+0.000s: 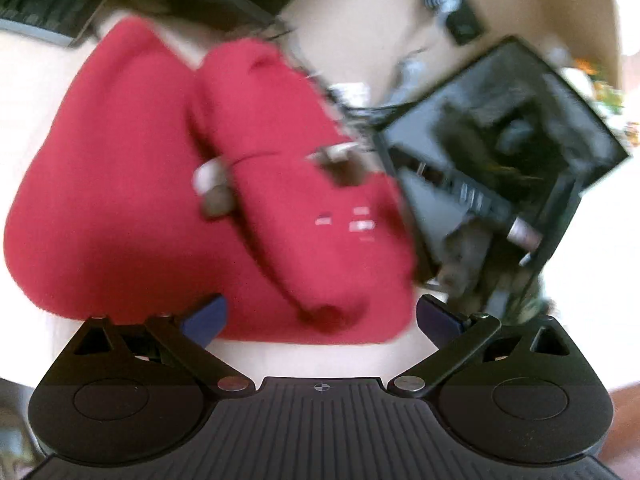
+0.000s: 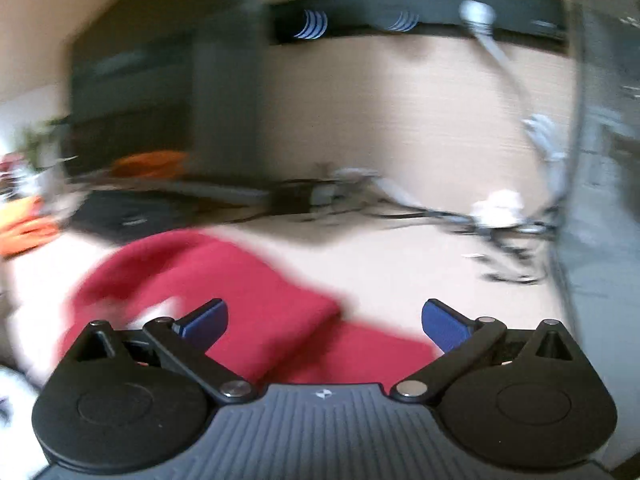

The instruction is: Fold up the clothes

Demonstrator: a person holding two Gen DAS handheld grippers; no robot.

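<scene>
Red garment [image 1: 160,200] (folded), on pale table [image 1: 24,80]; both tools spread

red garment [image 1: 160,184], blue claw fingertips [image 1: 206,318]

The left gripper [image 1: 322,316] occupies the lower part of the frame, its blue-tipped fingers [image 1: 206,318] spread wide apart with nothing between them. Directly beyond the fingertips a red hoodie [image 1: 160,200] lies bunched on a pale surface [image 1: 320,360], filling the centre and left of the frame. White drawstring ends [image 1: 210,178] and small white lettering [image 1: 360,224] show on the garment. At right, the other gripper [image 1: 500,168] appears as a dark, blurred body; its finger state cannot be determined.
</scene>
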